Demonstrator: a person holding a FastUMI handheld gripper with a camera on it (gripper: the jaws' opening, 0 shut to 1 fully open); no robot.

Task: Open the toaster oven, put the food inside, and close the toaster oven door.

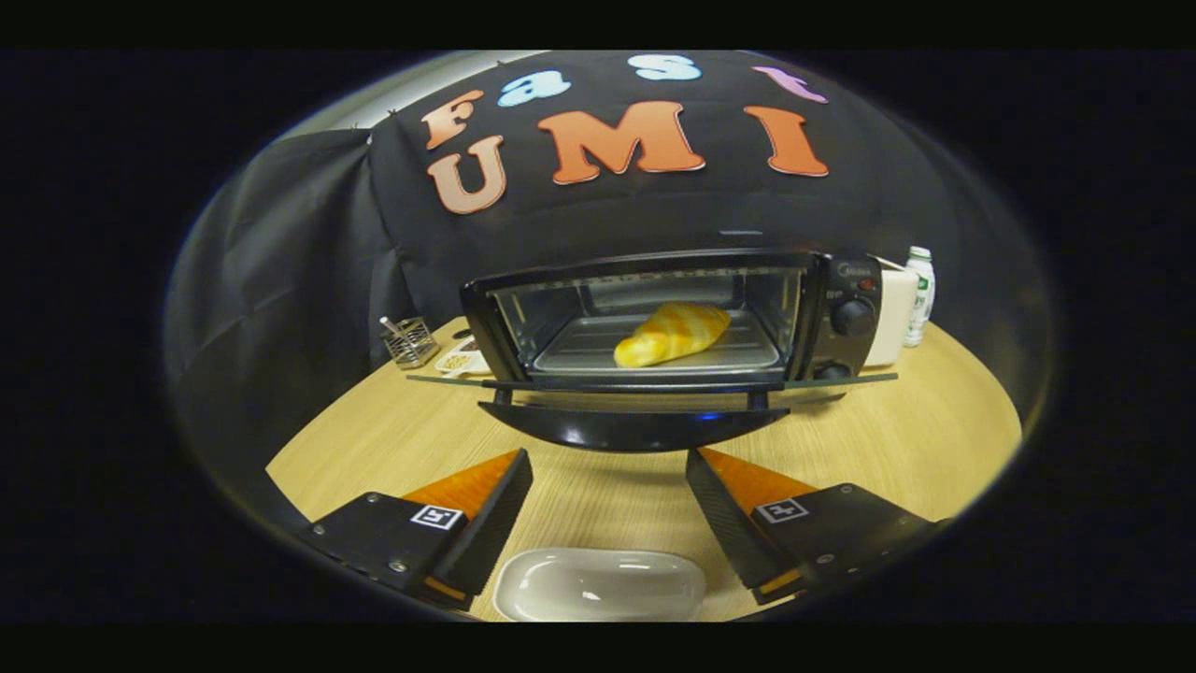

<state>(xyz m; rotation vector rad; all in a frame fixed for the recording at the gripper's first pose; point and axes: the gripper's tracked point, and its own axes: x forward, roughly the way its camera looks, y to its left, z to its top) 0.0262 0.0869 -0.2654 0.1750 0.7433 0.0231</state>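
A black toaster oven [846,308] stands on the wooden table [897,449] ahead of my fingers. Its glass door [645,385] hangs folded down flat, with the door handle [631,428] nearest me. Inside, on the metal tray [738,353], lies a yellow croissant-shaped bread [671,334]. My gripper [609,467] is open, fingers spread wide and holding nothing, a short way back from the door handle. A white dish [598,584] lies on the table below and between the fingers, with nothing on it.
A white box [892,316] and a small white bottle [920,294] stand right of the oven. Left of it sit a wire basket [409,341] and a small plate [460,360]. Black cloth walls close off the back and left.
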